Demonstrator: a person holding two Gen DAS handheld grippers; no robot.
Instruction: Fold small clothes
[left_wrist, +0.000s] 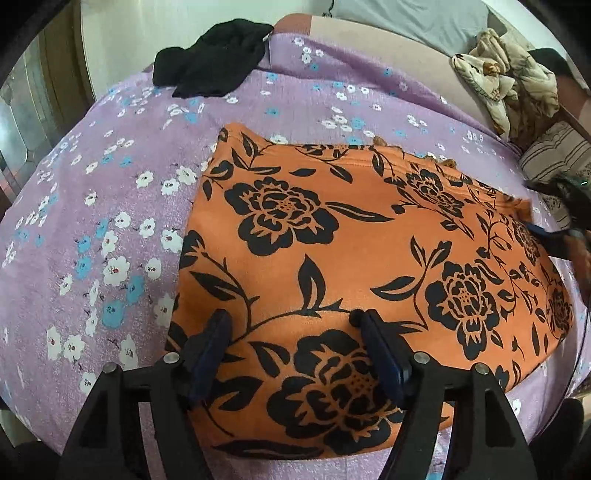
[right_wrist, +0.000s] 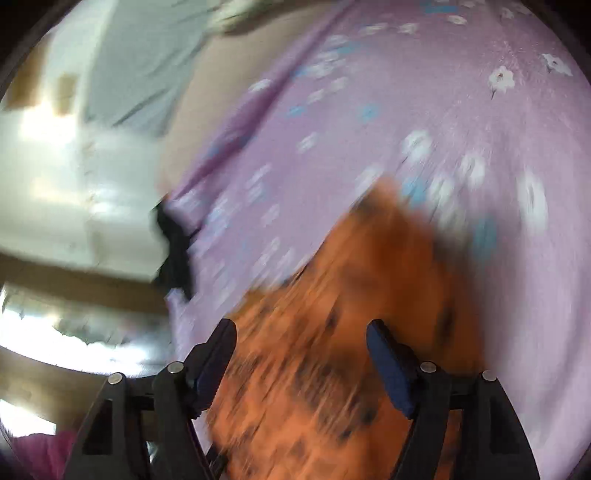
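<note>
1. Orange floral garment lies flat on the bed's purple flowered sheet
2. Left claw spread wide over the garment's near edge, gripping nothing
3. Right claw also wide above orange cloth; view blurred, contact probably none
4. Black clothing at far edge, beige bundle far right

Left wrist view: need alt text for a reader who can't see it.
An orange cloth with black flowers lies flat on a purple flowered bedsheet, and the open left gripper sits over its near edge with nothing between its fingers. A black garment lies crumpled at the far edge, and a beige bundle at the far right.
</note>
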